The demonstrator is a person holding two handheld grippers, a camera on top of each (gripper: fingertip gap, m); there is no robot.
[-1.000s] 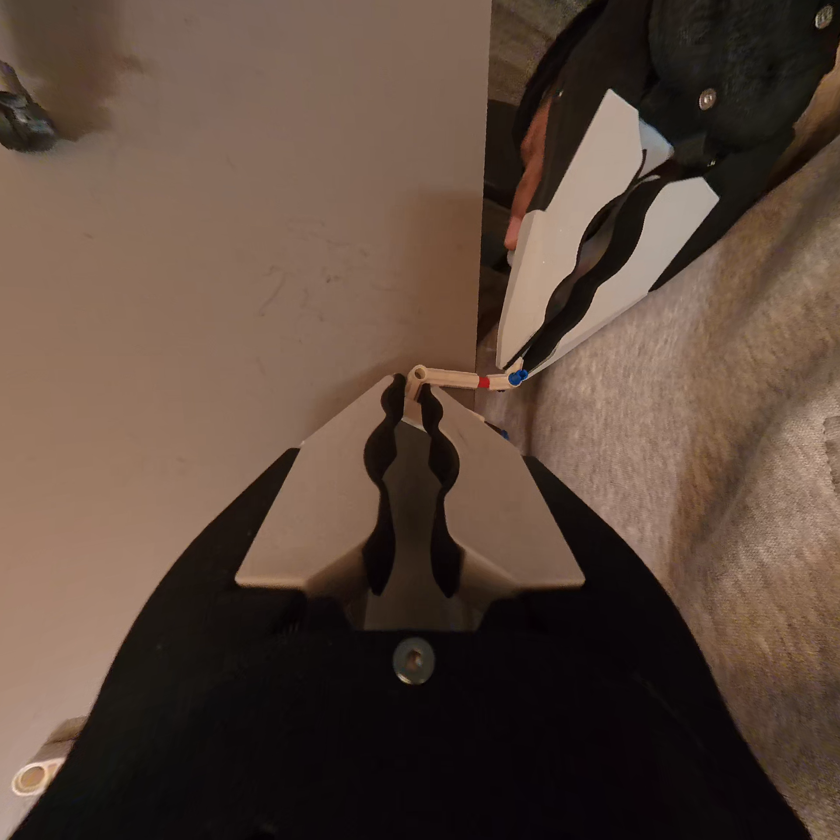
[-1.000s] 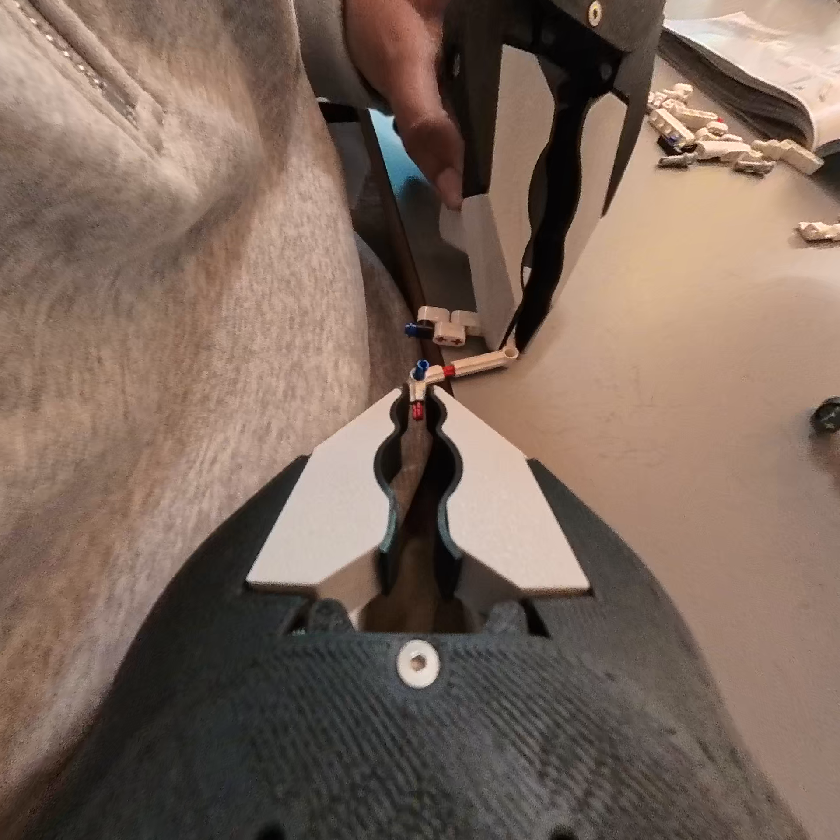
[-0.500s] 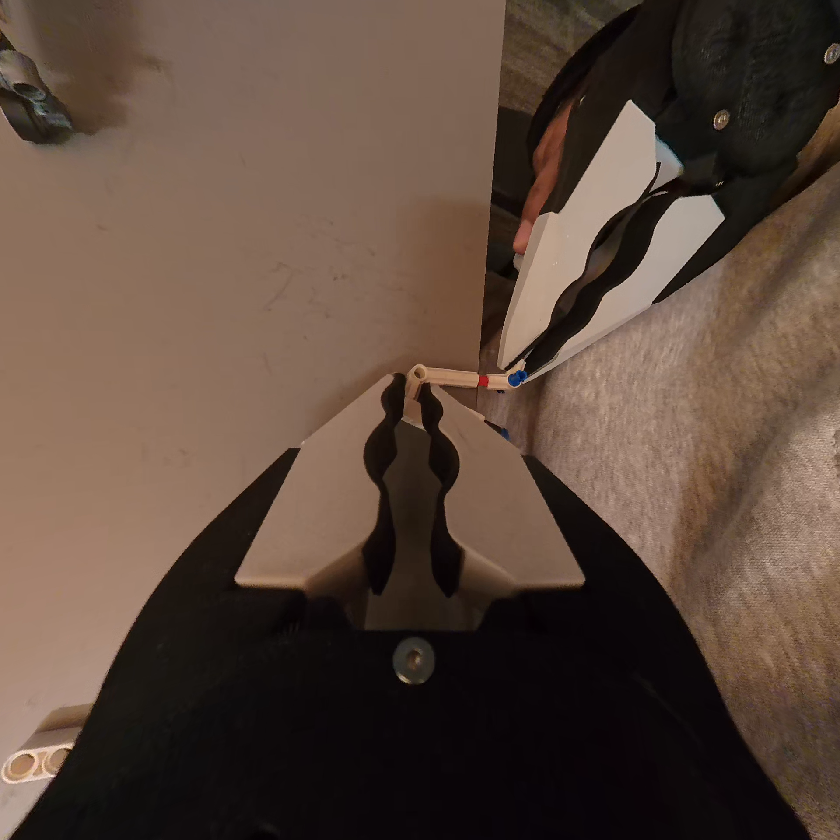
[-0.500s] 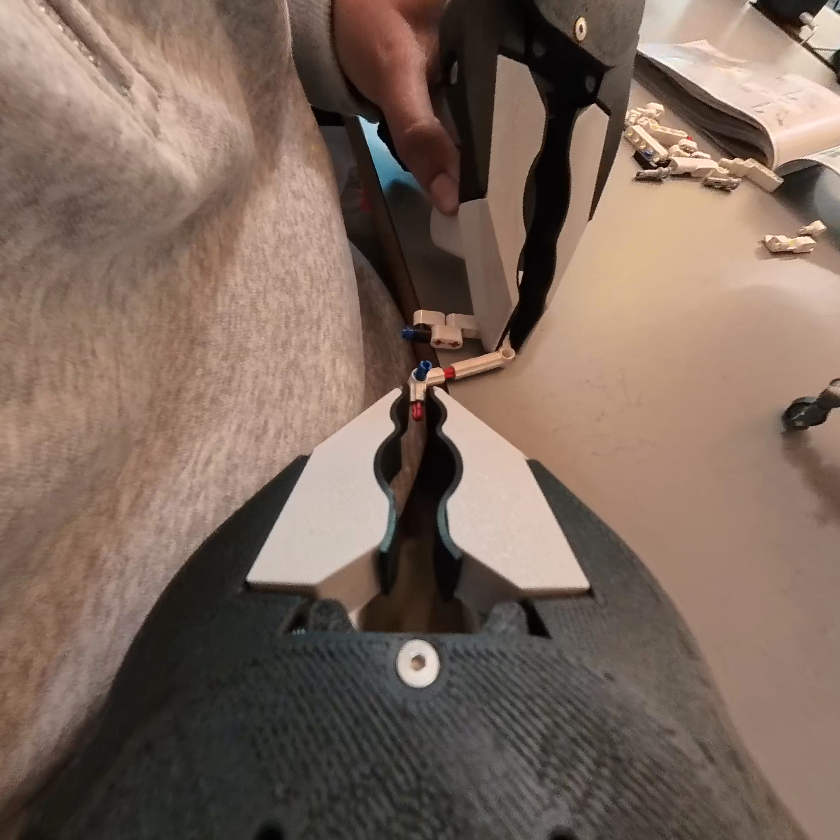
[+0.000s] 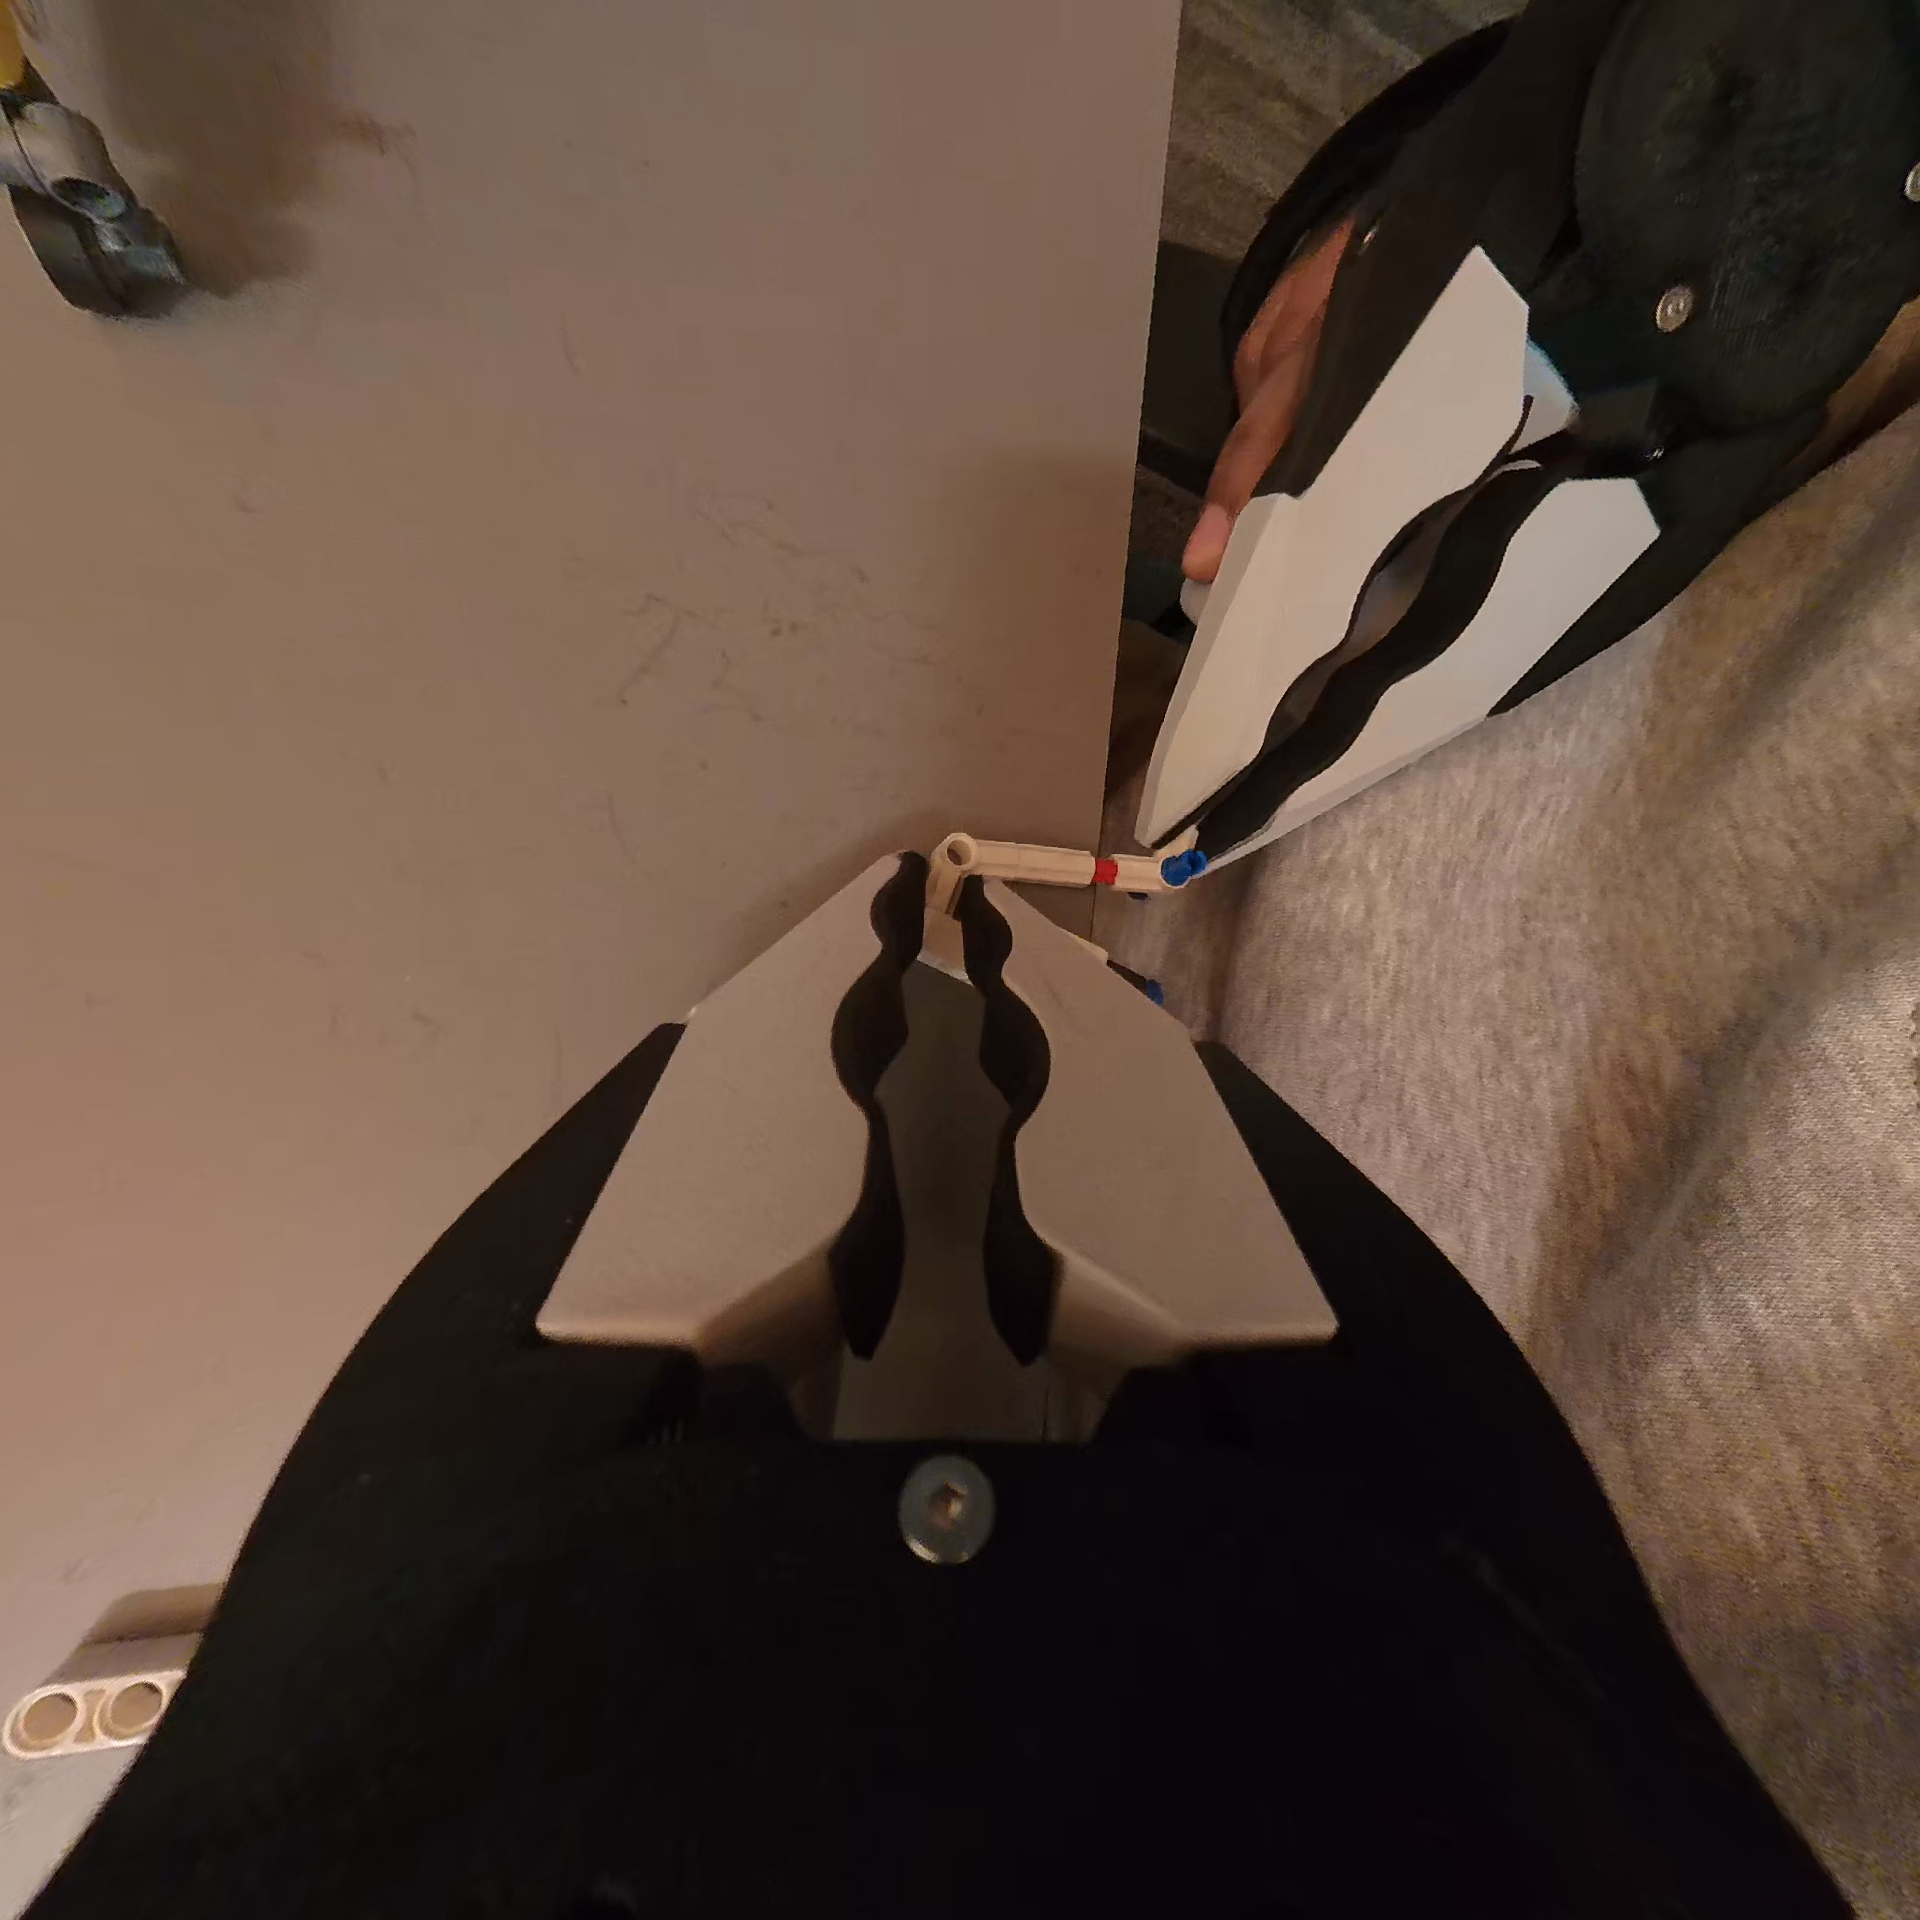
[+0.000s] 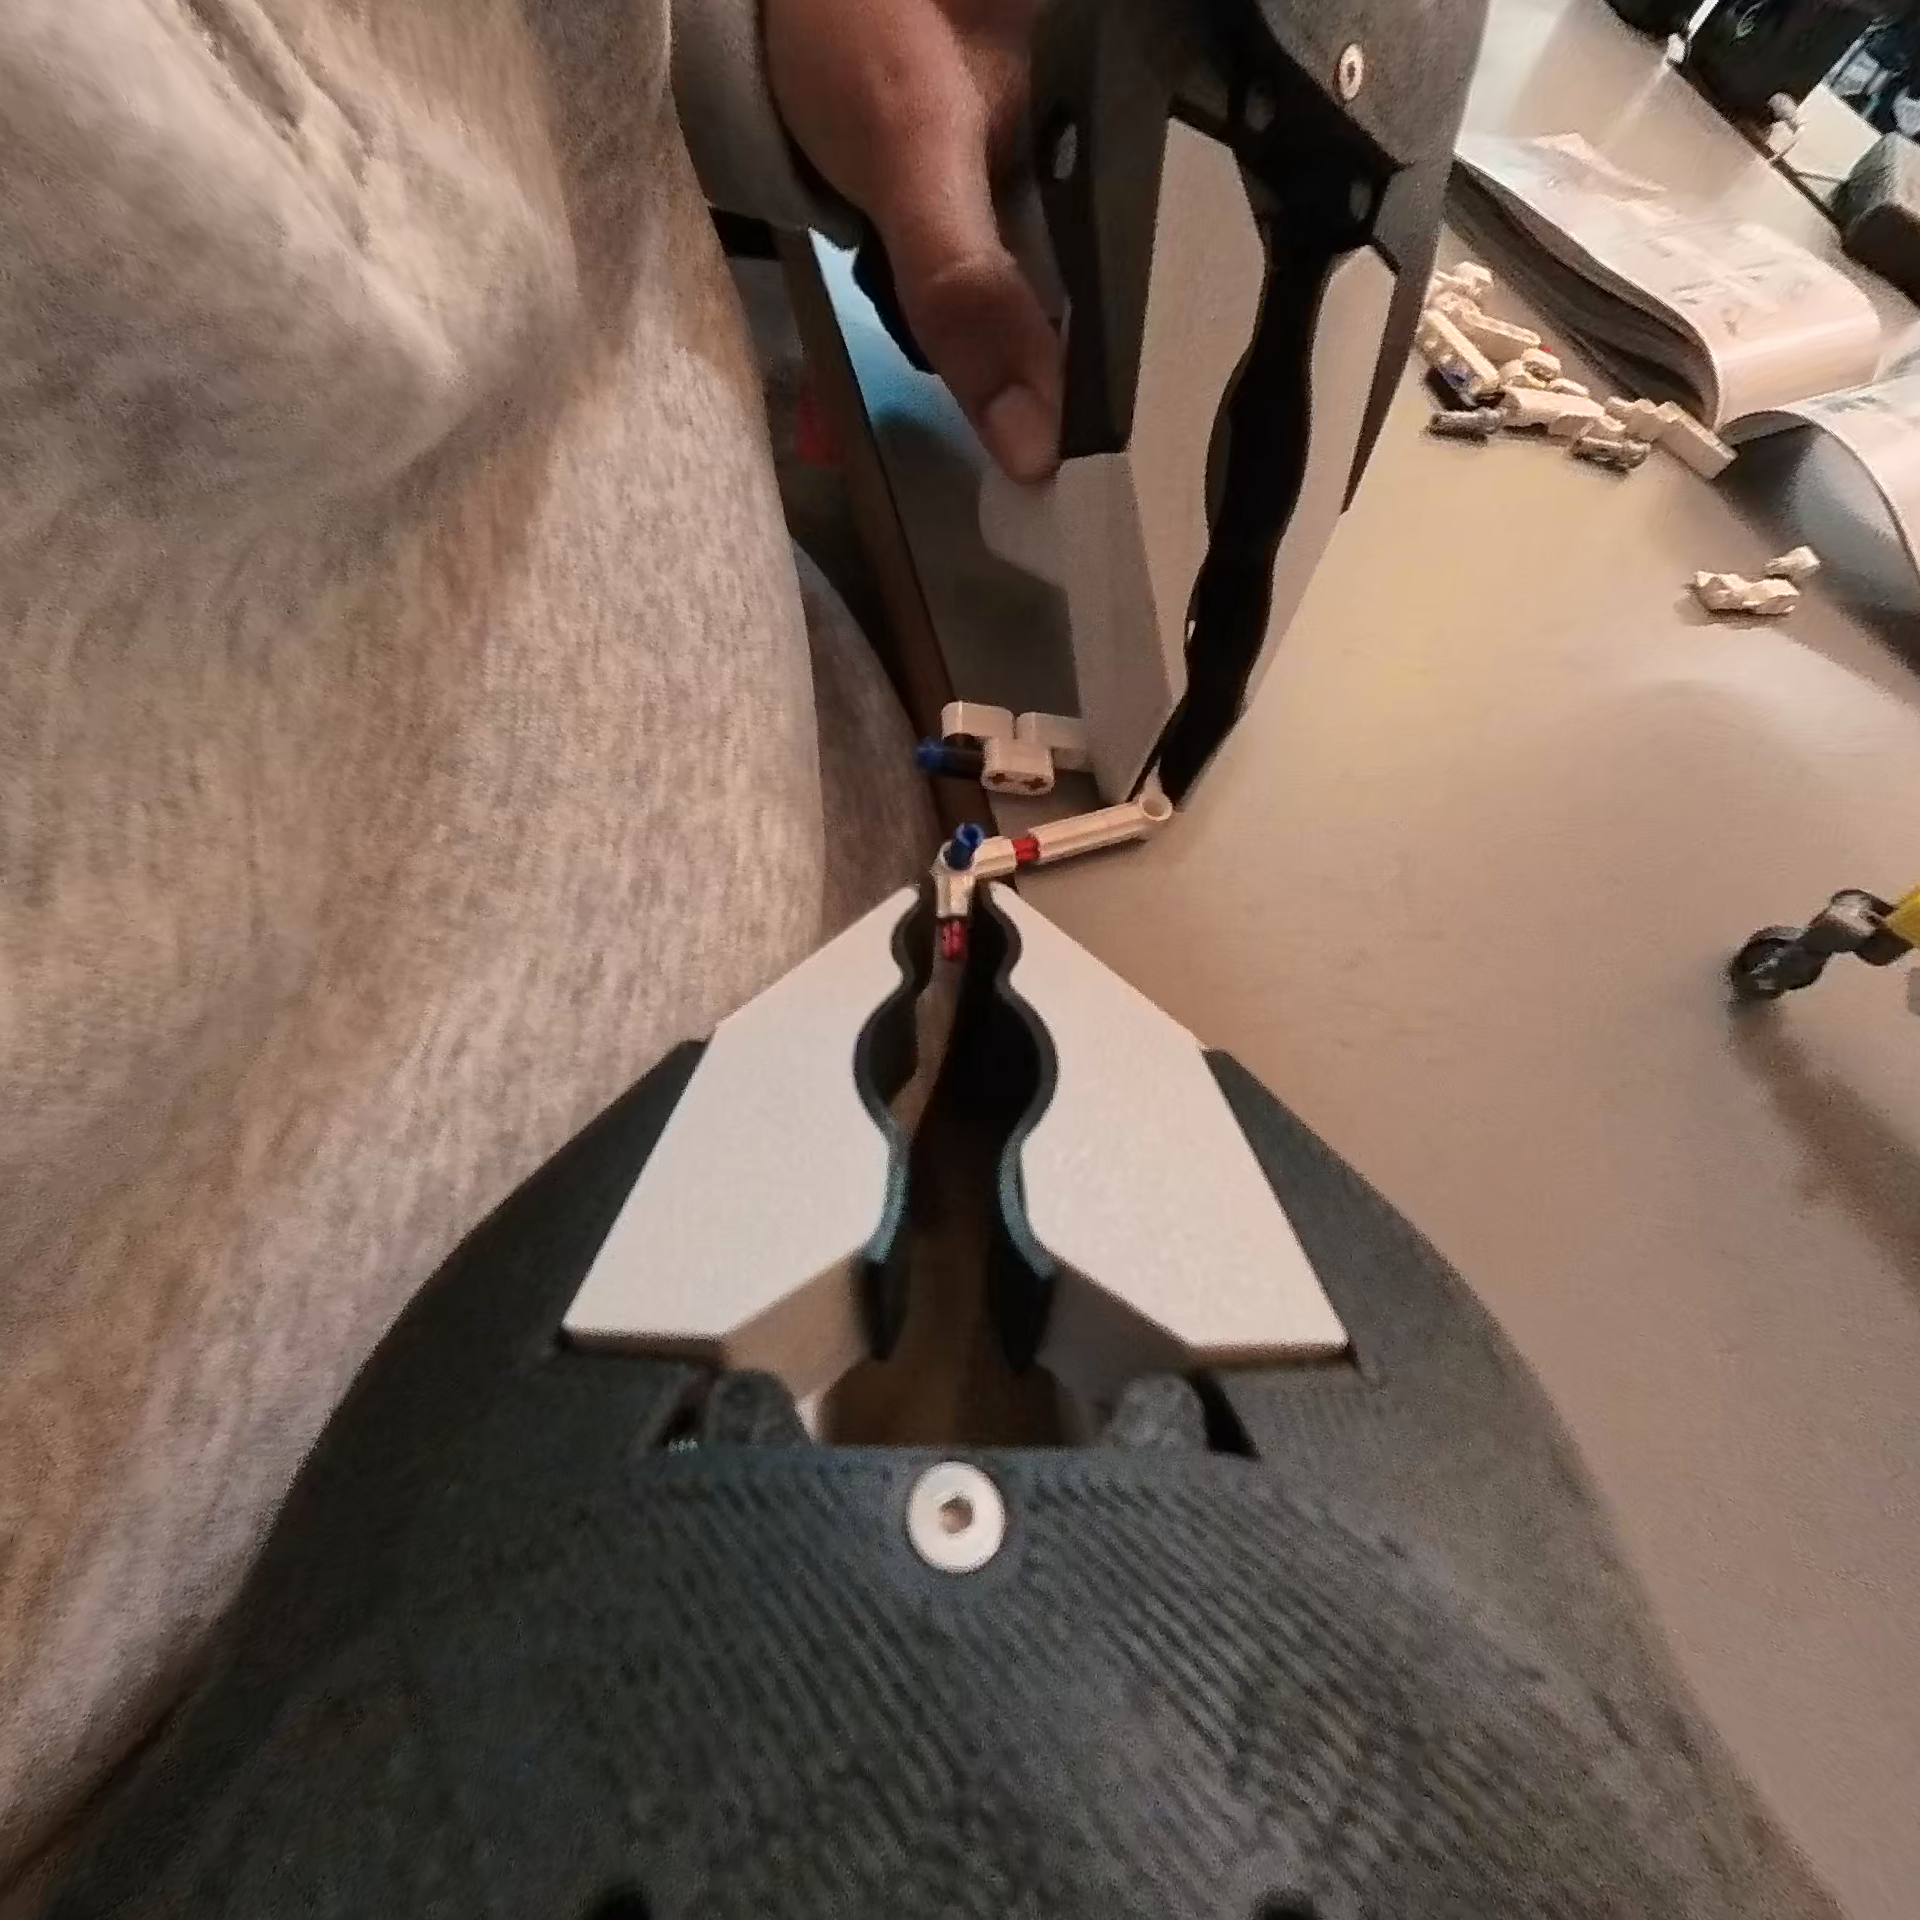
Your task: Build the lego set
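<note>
A small lego assembly is held between my two grippers at the table's near edge. It is a white tube (image 5: 1023,862) with a red axle bit (image 5: 1104,871) and a blue pin (image 5: 1179,865). My left gripper (image 5: 940,896) is shut on the tube's white end connector. My right gripper (image 6: 956,899) is shut on the white angled connector (image 6: 961,868), with a red axle end between its fingers. The tube (image 6: 1091,828) runs from it to the left gripper (image 6: 1169,795). The right gripper (image 5: 1195,847) also shows in the left wrist view.
A white piece with a blue and black pin (image 6: 997,753) lies at the table edge. A pile of white pieces (image 6: 1538,395), an open booklet (image 6: 1714,312) and a wheeled piece (image 6: 1787,961) lie farther off. A white beam (image 5: 88,1730) and a dark piece (image 5: 83,239) lie on the table. A grey-sleeved person is close. My right fingertips sit around 4 cm from my left ones. Between my left fingertips and the dark piece (image 5: 83,239) there is roughly 15 cm.
Both grippers keep their hold on the assembly. Both views have shifted a little, and the wheeled piece has come further into the right wrist view.
</note>
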